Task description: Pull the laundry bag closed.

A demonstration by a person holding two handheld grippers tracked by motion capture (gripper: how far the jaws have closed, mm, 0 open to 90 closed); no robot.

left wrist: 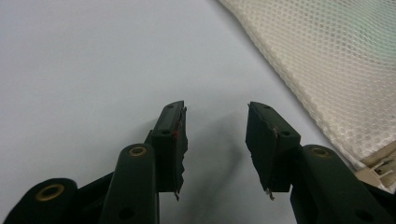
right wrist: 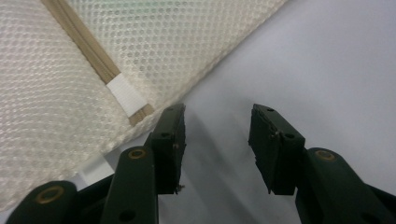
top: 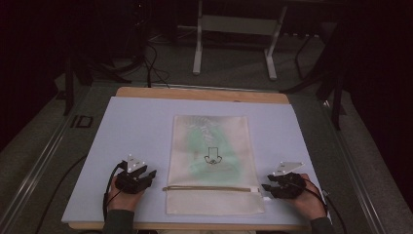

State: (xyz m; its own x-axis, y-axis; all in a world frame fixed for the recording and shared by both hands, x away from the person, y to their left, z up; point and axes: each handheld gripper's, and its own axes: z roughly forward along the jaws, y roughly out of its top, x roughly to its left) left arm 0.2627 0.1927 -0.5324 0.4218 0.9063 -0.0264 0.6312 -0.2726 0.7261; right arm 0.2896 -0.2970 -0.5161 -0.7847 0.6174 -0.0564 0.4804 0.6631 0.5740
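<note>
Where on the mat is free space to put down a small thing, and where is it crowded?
The mat is bare left of the mesh bag, above the left gripper, also right of the bag above the right gripper, and along the far strip behind the bag. It is crowded at the near edge, where both open grippers flank the bag's zipper.

One mesh bag (top: pixel 214 165) on one bench (top: pixel 136 126), with one tan zipper strip (top: pixel 212 188) across its near end, one white tab (right wrist: pixel 126 95) at the end of that strip, one black printed mark (top: pixel 212 157) near its middle and one green patch (top: pixel 204 141) behind the mesh. Two hand-held grippers, namely one left gripper (top: pixel 148 174) and one right gripper (top: pixel 267 188), each on one hand and each with two black jaws and one grey three-cornered plate. Beyond the bench, one pale frame (top: pixel 234 39) on two legs.
</note>
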